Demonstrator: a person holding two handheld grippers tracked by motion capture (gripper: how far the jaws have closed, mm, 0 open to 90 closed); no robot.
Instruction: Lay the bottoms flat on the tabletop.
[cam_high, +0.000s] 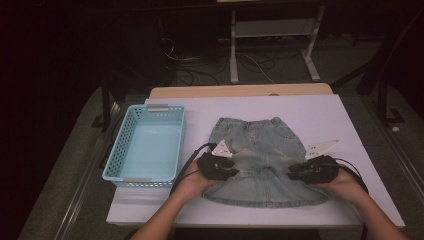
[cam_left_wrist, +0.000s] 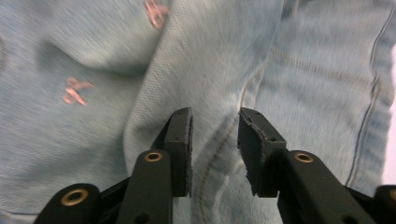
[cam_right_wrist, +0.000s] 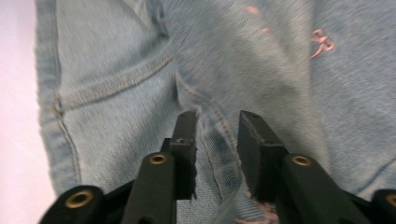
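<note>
A light blue denim skirt lies flat on the white table, waistband far, flared hem near me. My left gripper rests on the skirt's left side, pointing inward. My right gripper mirrors it on the right side. In the left gripper view the left gripper stands open, with a raised fold of the denim and a seam running into the gap, the pads not pressing it. In the right gripper view the right gripper is likewise open over a stitched seam of the skirt. Small pink embroidery dots the cloth.
An empty light blue plastic basket stands on the table left of the skirt. Bare white tabletop lies beyond the waistband and to the right. Past the table's far edge are a metal stand and loose cables on the floor.
</note>
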